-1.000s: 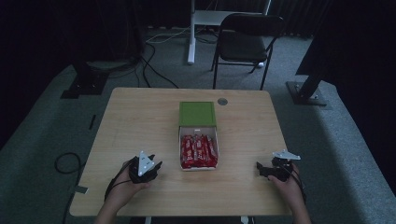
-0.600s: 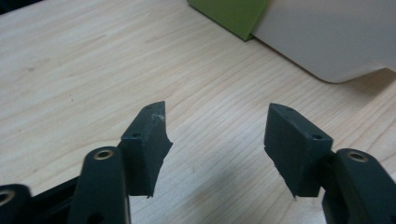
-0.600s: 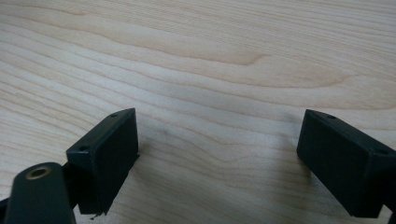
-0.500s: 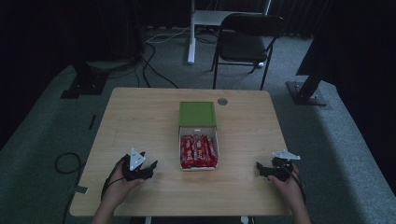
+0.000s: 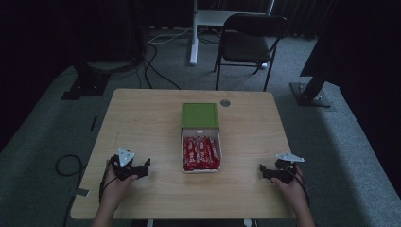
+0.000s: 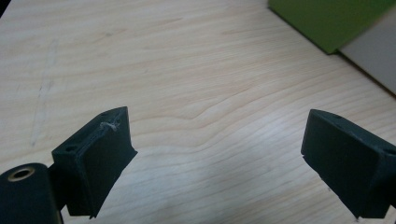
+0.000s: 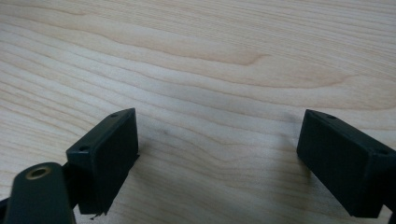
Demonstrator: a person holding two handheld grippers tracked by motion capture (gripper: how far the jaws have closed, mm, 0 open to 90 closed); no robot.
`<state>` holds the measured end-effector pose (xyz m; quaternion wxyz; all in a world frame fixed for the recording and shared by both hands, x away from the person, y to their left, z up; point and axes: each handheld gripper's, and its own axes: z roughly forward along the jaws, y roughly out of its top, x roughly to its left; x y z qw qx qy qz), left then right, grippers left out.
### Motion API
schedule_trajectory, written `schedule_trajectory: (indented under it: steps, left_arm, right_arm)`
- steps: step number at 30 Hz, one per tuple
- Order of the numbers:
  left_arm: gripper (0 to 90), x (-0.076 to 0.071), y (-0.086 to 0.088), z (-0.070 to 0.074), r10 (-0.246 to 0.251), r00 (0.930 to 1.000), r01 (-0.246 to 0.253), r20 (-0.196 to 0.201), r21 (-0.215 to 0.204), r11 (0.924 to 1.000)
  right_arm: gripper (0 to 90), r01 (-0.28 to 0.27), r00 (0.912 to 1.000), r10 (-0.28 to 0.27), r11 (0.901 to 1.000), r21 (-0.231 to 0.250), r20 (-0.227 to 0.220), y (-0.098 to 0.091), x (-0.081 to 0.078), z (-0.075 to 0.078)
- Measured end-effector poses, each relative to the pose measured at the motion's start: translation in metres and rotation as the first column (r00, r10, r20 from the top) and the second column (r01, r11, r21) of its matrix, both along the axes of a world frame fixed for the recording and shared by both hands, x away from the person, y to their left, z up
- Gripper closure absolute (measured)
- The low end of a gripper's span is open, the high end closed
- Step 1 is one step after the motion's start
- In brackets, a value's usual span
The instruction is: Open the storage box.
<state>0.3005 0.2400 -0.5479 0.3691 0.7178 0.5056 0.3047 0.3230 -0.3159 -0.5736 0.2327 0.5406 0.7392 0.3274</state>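
Left gripper (image 5: 143, 166) low over table (image 5: 142, 118) nr front-left corner, held in left hand (image 5: 116, 182); jaws pointing twd centre, just been opening, now wide apart w/ nothing btwn them, bare wood only in left gripper view (image 6: 215, 154). Grey three-cornered plate on top, cable trailing back twd front edge.

Right gripper (image 5: 263, 171) nr front-right corner, in right hand (image 5: 291, 187), jaws also pointing inward twd centre. Spread wide in right gripper view (image 7: 217, 158), nothing clamped, only wood grain btwn pads.

White box (image 5: 201, 137) at table centre, closer to front edge than rear, packed w/ red-wrapped bars (image 5: 201, 152) lying side by side, lengthwise front-to-back. Green lid (image 5: 199, 115) flat on table, touching box's rear end, twd rear edge. Corner of lid (image 6: 327, 21) and pale box side at top right of left gripper view. Box btwn both grippers, well apart from each.

Small round grommet (image 5: 225, 102) nr rear edge, right of lid. Folding chair (image 5: 248, 42) on floor beyond rear edge.
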Motion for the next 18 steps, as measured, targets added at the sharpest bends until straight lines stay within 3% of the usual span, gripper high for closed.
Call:
schedule_trajectory:
  steps: [2, 5, 6, 9, 10, 18]
  left_arm:
    - [9.6, 0.001, 0.003, -0.001, 0.013, 0.9999, -0.013, -0.009, -0.018, 0.9997]
    - [9.6, 0.001, 0.004, -0.001, 0.022, 0.9996, -0.022, -0.014, -0.009, 0.9997]
    - [9.6, 0.002, 0.007, -0.003, 0.028, 0.9989, -0.027, -0.038, 0.02, 0.9994]
    - [5.4, 0.003, 0.011, -0.007, 0.062, 0.9955, -0.063, -0.072, -0.011, 0.9979]
    - [3.3, 0.003, 0.013, -0.008, 0.07, 0.9938, -0.07, -0.087, 0.0, 0.9975]
    - [3.3, 0.007, 0.023, -0.012, 0.116, 0.987, -0.115, -0.111, 0.017, 0.9932]
  right_arm:
    - [12.0, 0.0, 1.0, 0.0, 1.0, 0.0, 0.0, 0.0, 0.0, 0.0]
    - [12.0, 0.0, 1.0, 0.0, 1.0, 0.0, 0.0, 0.0, 0.0, 0.0]
    - [12.0, 0.0, 1.0, 0.0, 1.0, 0.0, 0.0, 0.0, 0.0, 0.0]
    - [12.0, 0.0, 1.0, 0.0, 1.0, 0.0, 0.0, 0.0, 0.0, 0.0]
    - [12.0, 0.0, 1.0, 0.0, 1.0, 0.0, 0.0, 0.0, 0.0, 0.0]
    - [10.9, 0.006, 1.0, -0.006, 1.0, 0.001, -0.002, 0.0, 0.0, 0.0]
